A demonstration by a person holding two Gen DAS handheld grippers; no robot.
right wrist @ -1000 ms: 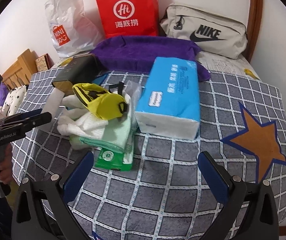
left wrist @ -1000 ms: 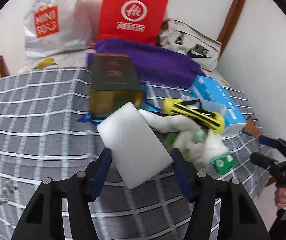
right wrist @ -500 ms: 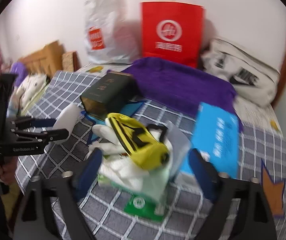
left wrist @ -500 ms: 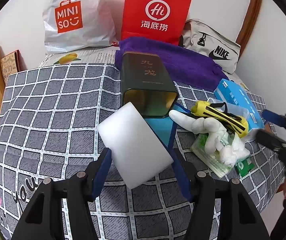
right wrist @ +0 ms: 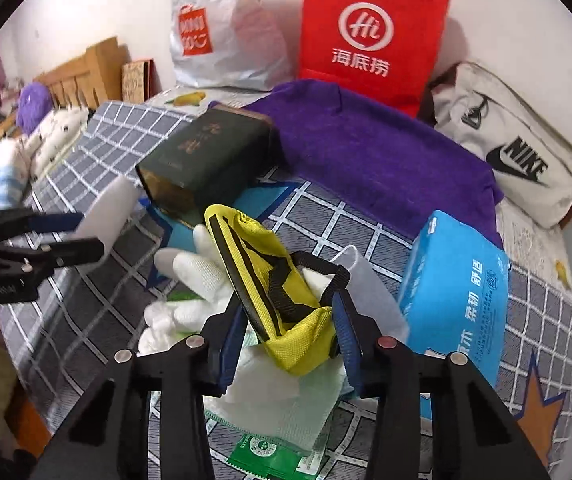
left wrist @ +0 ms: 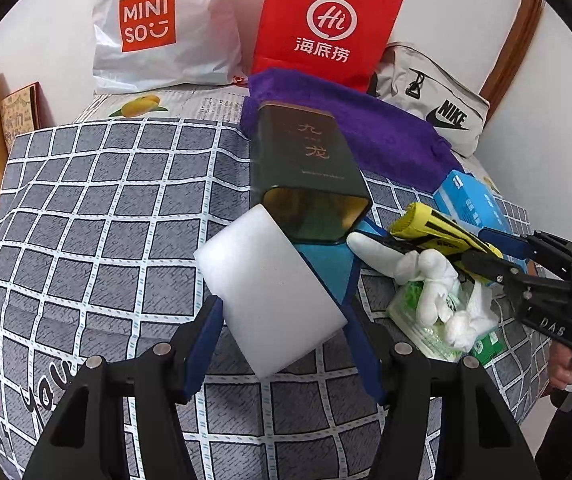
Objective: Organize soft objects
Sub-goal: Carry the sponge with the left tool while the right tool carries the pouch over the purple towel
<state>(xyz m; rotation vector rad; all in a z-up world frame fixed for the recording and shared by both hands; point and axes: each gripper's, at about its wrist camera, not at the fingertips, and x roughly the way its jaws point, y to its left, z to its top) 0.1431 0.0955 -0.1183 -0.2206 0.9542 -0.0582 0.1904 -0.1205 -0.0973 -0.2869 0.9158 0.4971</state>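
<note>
A white foam sponge block (left wrist: 270, 292) is tilted between the blue pads of my left gripper (left wrist: 282, 312), which is shut on it above the grey checked bedcover (left wrist: 98, 216). My right gripper (right wrist: 288, 312) has its jaws closing on a yellow pouch with black straps (right wrist: 262, 276), and both pads touch its sides. The pouch lies on top of a pile of white gloves (right wrist: 190, 268) and green wipe packets (right wrist: 270, 448). The left wrist view shows the right gripper (left wrist: 474, 246) at the pouch (left wrist: 438, 232). In the right wrist view the left gripper (right wrist: 90, 232) holds the sponge (right wrist: 110, 208).
A dark green tin (left wrist: 306, 172) lies on its side with its mouth open toward me, behind the sponge. A blue tissue pack (right wrist: 458, 292) sits right of the pile. A purple towel (right wrist: 370, 148), a red bag (right wrist: 370, 32), a white shopping bag (left wrist: 162, 24) and a Nike pouch (right wrist: 518, 160) line the back.
My right gripper has swung left over the pile and its jaws have narrowed from wide open to around the yellow pouch. The left gripper still holds the sponge and has shifted slightly.
</note>
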